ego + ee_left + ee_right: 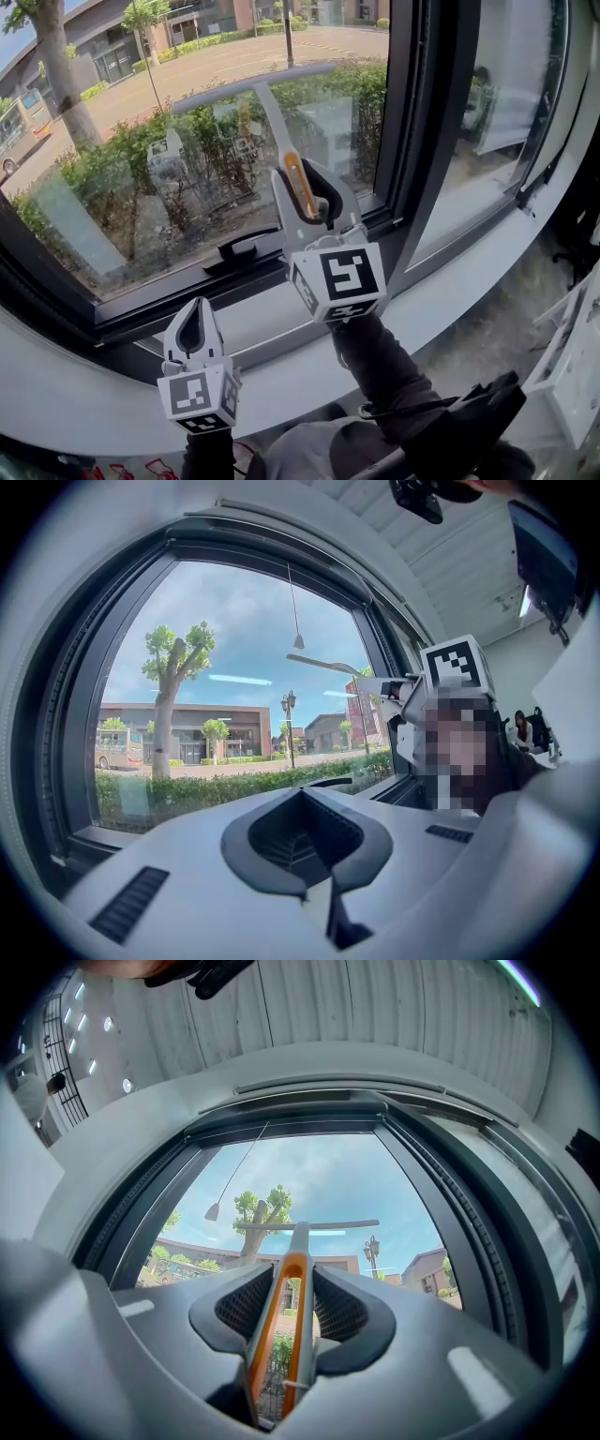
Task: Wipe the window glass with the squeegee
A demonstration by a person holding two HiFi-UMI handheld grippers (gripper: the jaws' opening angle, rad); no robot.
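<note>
Low in the frame's left, the left gripper (194, 317) points at the sill, jaws pressed together on nothing. Right of centre, the right gripper (303, 183) clamps the squeegee (269, 98) by its orange handle, with the blade lying across the window glass (122, 197) in the upper middle.

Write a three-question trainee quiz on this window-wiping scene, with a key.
1. True or false: the left hand-held gripper holds the squeegee.
2. The squeegee's handle is: A orange, B blue, C green.
3. Fill in: the left hand-held gripper's jaws are ___, with nothing between them.

Key: 1 false, the right hand-held gripper holds it. 2 A. 3 shut.
</note>
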